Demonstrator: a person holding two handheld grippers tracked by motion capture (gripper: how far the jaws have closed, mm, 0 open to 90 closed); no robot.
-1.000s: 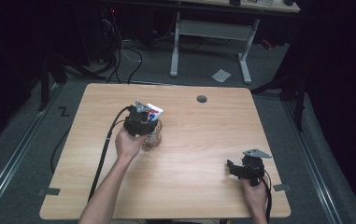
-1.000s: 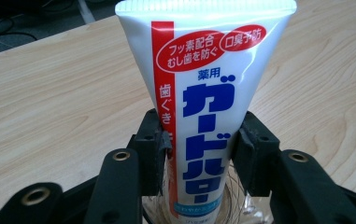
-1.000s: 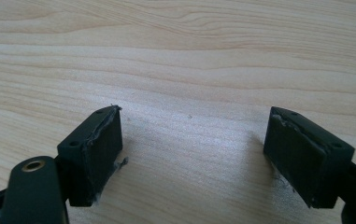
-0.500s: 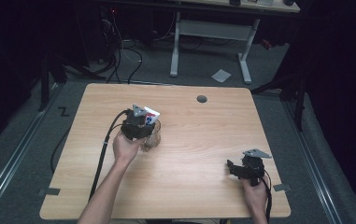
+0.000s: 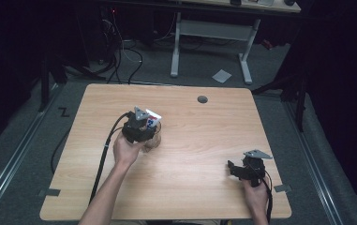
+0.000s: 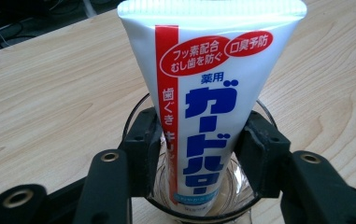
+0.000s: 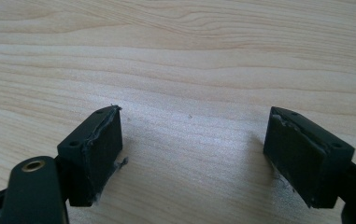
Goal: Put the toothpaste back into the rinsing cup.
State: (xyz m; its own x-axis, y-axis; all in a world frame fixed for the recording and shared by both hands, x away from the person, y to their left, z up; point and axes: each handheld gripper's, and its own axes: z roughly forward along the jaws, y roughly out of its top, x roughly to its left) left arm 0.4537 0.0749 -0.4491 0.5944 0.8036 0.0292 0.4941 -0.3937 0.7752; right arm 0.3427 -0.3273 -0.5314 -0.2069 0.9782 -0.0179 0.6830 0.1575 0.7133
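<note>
Left gripper sits over a clear round drinking glass on the pale wooden table, left of centre. A white toothpaste tube with red and blue Japanese lettering stands in the glass, flat crimped end up. The jaws flank the tube low down, inside the glass rim; they have just been opening, and the pads look just off the tube's sides, no longer pressing it.

Right gripper rests near the table's near right corner, well apart from the glass, jaws wide apart over bare wood.

A small dark round grommet lies toward the far edge. Nothing stands between the grippers.

From above, the left gripper's body hides most of the glass. The tube's cap end blurs behind the glass bottom.
</note>
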